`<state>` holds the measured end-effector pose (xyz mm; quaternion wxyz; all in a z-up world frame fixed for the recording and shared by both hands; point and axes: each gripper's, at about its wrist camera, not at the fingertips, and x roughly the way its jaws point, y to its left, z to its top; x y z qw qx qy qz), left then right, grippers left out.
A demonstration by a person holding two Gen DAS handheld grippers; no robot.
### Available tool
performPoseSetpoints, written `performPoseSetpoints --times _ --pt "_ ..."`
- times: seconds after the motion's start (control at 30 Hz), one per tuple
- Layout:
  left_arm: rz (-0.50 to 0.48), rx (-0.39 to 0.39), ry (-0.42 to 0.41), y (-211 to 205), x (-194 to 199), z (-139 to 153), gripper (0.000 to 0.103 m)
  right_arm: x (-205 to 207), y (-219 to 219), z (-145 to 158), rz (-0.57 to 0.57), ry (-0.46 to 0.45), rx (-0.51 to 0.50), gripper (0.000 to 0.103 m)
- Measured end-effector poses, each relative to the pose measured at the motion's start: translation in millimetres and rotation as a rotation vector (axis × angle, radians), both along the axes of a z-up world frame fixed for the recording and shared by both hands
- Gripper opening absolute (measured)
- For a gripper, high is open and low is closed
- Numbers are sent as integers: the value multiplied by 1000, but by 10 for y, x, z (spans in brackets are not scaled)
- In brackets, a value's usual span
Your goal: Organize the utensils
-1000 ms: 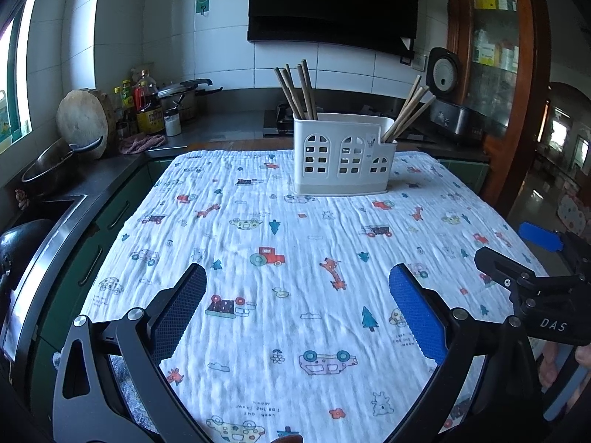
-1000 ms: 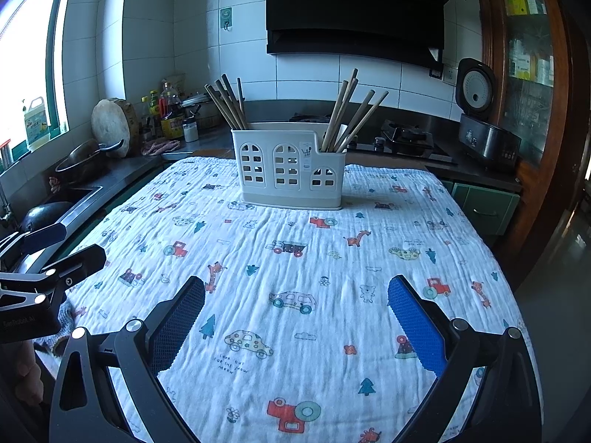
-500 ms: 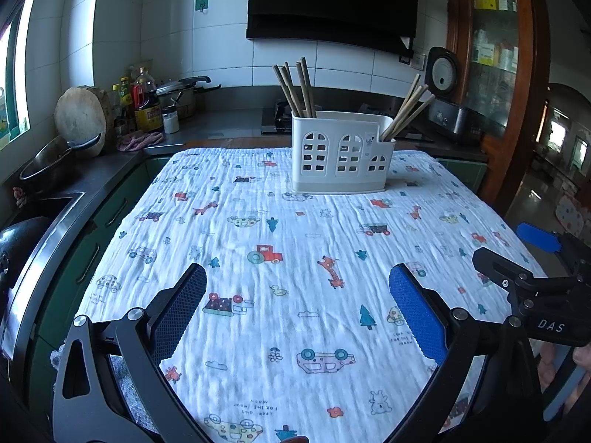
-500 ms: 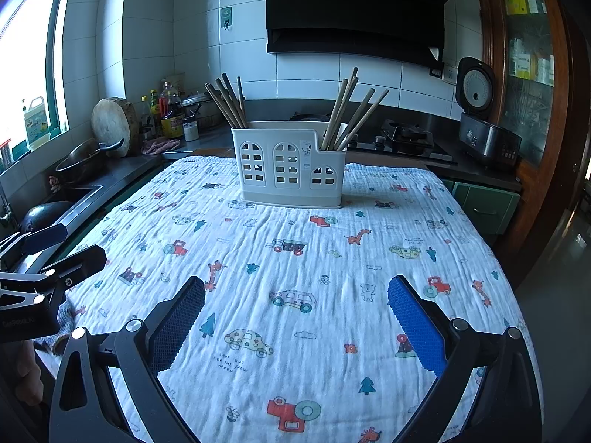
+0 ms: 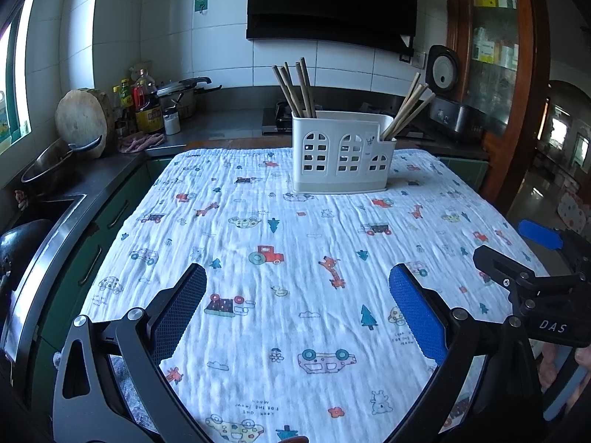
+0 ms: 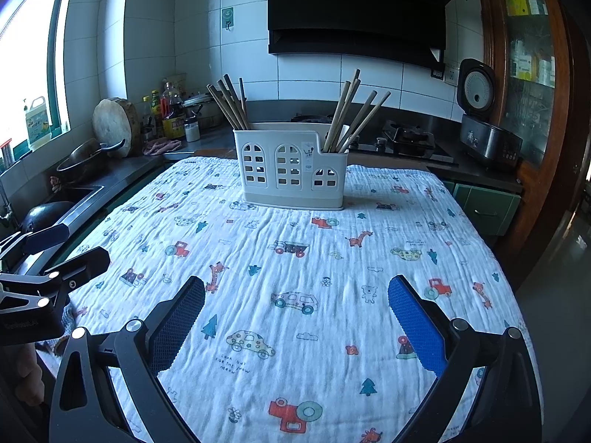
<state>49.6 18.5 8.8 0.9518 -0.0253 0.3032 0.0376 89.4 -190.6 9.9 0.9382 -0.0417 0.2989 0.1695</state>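
Both tongs hover low over the near edge of the worktop (image 5: 229, 221), which is covered by a white cloth (image 6: 295, 265) printed with cars and trees. The left tongs (image 5: 297, 295) and the right tongs (image 6: 295, 299) are spread wide and hold nothing. At the far end of the cloth stands a white utensil holder (image 6: 291, 170), upright, with wooden chopsticks (image 6: 229, 105) leaning in its left compartment and a second bunch (image 6: 354, 118) in its right one.

One white utensil holder (image 6: 291, 170), two chopstick bunches (image 6: 231, 105) (roughly five sticks each), two grippers (image 6: 295, 317).
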Motion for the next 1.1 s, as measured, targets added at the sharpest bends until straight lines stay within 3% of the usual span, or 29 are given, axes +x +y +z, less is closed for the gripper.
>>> performPoseSetpoints --times 0.27,0.7,1.1 --pt "0 51 3 -48 -13 15 98 6 9 2 6 3 1 96" --pt "-18 22 -3 -18 -39 14 98 -3 24 18 12 -1 5 96" --pt "-38 43 -20 -95 -80 18 98 -3 57 0 12 2 3 96"
